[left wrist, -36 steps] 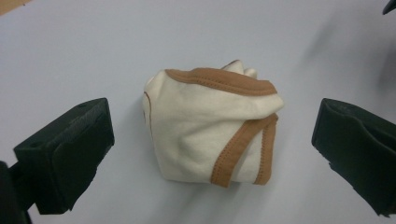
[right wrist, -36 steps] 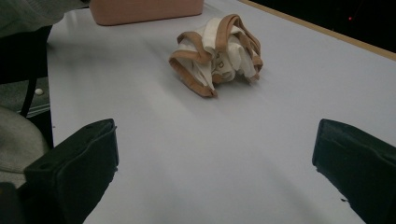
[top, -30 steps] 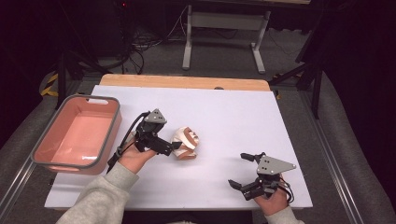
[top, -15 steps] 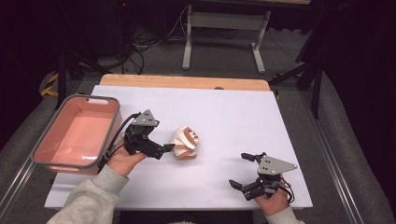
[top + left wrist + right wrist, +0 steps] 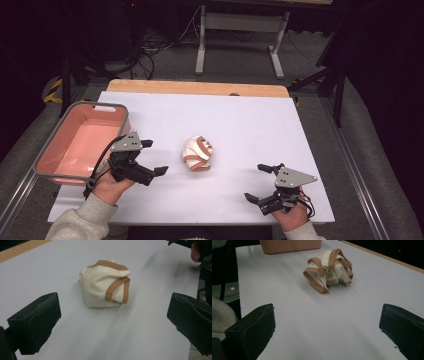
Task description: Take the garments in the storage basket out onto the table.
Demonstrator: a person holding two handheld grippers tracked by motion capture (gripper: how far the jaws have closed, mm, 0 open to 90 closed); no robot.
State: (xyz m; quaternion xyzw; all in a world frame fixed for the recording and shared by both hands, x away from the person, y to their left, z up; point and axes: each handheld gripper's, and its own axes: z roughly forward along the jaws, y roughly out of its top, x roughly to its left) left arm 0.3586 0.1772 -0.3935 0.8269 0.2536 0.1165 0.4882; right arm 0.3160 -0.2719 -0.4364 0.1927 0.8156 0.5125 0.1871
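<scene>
High view: both tools, left (image 5: pixel 149 157) and right (image 5: pixel 261 182), gape empty, flanking bunched cloth (image 5: pixel 197 154) mid-tabletop (image 5: pixel 250 125), seemingly for access.

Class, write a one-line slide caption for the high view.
Two open claws flank a crumpled cloth on the white table; pink bin at left.

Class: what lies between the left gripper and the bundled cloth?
Nothing: bare white table separates the left gripper from the cloth, seen in the high view.

— Where's the high view? 
— Above the near edge, facing forward and down over the table (image 5: pixel 240 115).
— And the gripper views? 
— Low, close, from opposite sides; both share the cloth (image 5: pixel 105 283) (image 5: pixel 328 267).
</scene>
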